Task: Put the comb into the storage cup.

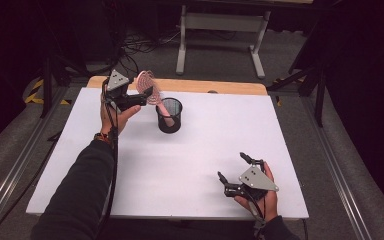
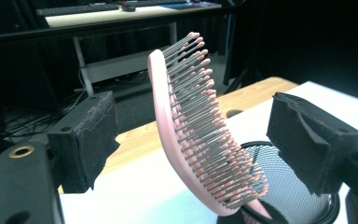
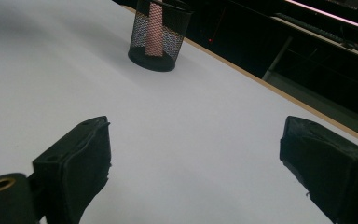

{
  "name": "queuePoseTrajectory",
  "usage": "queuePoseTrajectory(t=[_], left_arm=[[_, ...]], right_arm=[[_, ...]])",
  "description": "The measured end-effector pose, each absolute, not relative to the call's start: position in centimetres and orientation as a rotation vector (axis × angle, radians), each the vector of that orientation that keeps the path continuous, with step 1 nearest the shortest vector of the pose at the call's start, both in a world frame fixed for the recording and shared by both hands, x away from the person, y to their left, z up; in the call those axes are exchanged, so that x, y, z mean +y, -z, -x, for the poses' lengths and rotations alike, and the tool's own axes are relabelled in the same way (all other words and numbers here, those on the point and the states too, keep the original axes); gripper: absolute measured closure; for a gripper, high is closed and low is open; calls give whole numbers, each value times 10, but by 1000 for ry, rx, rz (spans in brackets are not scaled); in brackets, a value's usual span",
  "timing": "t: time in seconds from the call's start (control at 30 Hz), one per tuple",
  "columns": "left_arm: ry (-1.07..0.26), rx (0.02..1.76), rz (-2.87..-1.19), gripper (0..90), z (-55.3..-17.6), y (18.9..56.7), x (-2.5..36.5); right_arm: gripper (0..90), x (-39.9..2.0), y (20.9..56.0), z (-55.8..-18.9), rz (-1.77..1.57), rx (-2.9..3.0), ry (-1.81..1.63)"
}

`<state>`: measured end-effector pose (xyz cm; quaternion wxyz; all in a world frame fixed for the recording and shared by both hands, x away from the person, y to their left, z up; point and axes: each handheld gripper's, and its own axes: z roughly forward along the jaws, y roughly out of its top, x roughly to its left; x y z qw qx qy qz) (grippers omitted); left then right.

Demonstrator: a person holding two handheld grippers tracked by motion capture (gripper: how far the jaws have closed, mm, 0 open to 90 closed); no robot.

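A pink hairbrush (image 1: 147, 84) stands handle-down in a black mesh cup (image 1: 170, 117) at the far middle of the white table (image 1: 195, 150), its head leaning left out of the rim. My left gripper (image 1: 149, 95) is raised beside the cup with its jaws on either side of the brush head. In the left gripper view the brush (image 2: 191, 126) rises from the cup (image 2: 289, 186) between the two pads (image 2: 93, 135) with a clear gap on each side; the left gripper (image 2: 200, 135) is open. My right gripper (image 1: 231, 166) rests open near the front right, nothing between its jaws (image 3: 196, 163).
The cup (image 3: 157, 35) with the pink handle inside stands far ahead in the right gripper view. A wooden board edge (image 1: 205, 86) runs along the table's far side. Beyond it are a white-legged desk (image 1: 220, 30) and floor cables (image 1: 135, 47).
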<state>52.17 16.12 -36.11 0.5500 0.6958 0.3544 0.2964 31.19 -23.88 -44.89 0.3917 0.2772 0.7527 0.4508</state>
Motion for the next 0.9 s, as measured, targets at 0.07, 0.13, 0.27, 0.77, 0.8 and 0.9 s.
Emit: queuePoseTrajectory(t=[0.07, 0.13, 0.27, 0.77, 0.8, 0.9], left_arm=[[-699, 836, -1650, 157, -521, 360, 162], [-690, 831, -1647, 148, -519, 358, 163], [-694, 819, -1652, 125, -517, 356, 165], [-702, 780, -1689, 89, -505, 351, 176], [-697, 770, -1691, 84, -503, 351, 177], [-688, 751, -1705, 72, -500, 351, 180]], right_arm=[[98, -239, 449, -312, -705, 1912, -1143], [98, -239, 449, -312, -705, 1911, -1143], [98, -239, 449, -312, -705, 1911, -1144], [97, -238, 449, -312, -700, 1913, -1137], [98, -239, 449, -312, -704, 1910, -1140], [98, -238, 449, -311, -702, 1908, -1137]])
